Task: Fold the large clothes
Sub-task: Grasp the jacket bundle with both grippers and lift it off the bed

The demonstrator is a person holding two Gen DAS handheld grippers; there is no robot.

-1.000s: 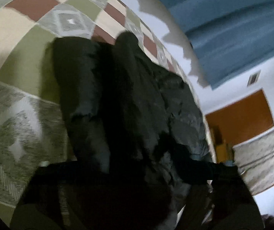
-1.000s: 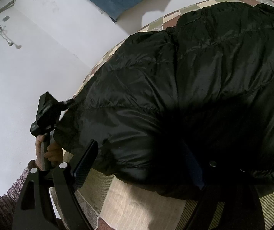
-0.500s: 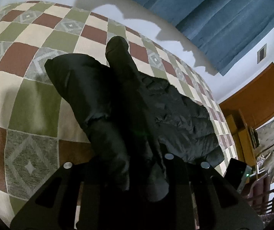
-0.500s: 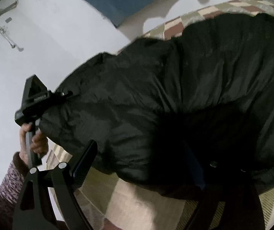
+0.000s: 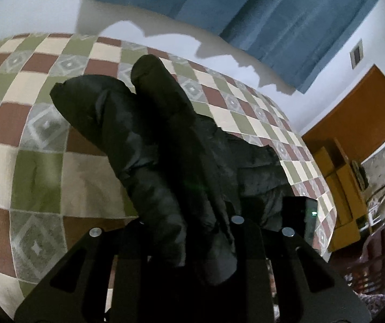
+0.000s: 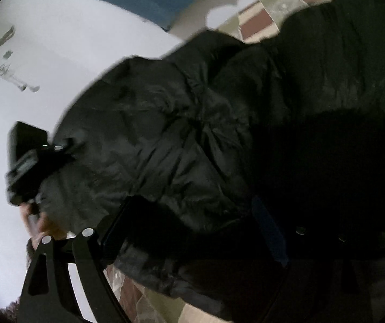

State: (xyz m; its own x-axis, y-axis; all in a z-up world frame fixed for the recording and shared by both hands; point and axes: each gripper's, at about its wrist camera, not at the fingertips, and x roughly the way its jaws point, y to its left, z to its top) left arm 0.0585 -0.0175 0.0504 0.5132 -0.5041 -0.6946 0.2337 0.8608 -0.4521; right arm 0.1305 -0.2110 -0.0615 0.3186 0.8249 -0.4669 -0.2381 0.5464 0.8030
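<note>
A black puffer jacket [image 5: 165, 134] lies on a checked bedspread [image 5: 38, 177], sleeves pointing away from me. My left gripper [image 5: 189, 231] is shut on a bunched fold of the jacket's near edge and holds it above the bed. In the right wrist view the jacket [image 6: 219, 134] fills the picture; the left gripper [image 6: 65, 145] pinches its lifted corner at the left, a person's hand [image 6: 38, 220] on its handle. My right gripper [image 6: 192, 223] stands wide open with the jacket's thick lower edge between its fingers; its right finger is mostly lost in the dark fabric.
The bedspread [image 6: 259, 18] spreads left and beyond the jacket. A blue curtain [image 5: 273, 13] hangs on the white wall behind. At the right stand a wooden door [image 5: 354, 115], a yellow cabinet [image 5: 337, 188] and a dark chair [image 5: 375, 269].
The left gripper closed on the jacket's edge and rose with it, lifting that corner off the bed. The right gripper shifted sideways, its jaws unchanged.
</note>
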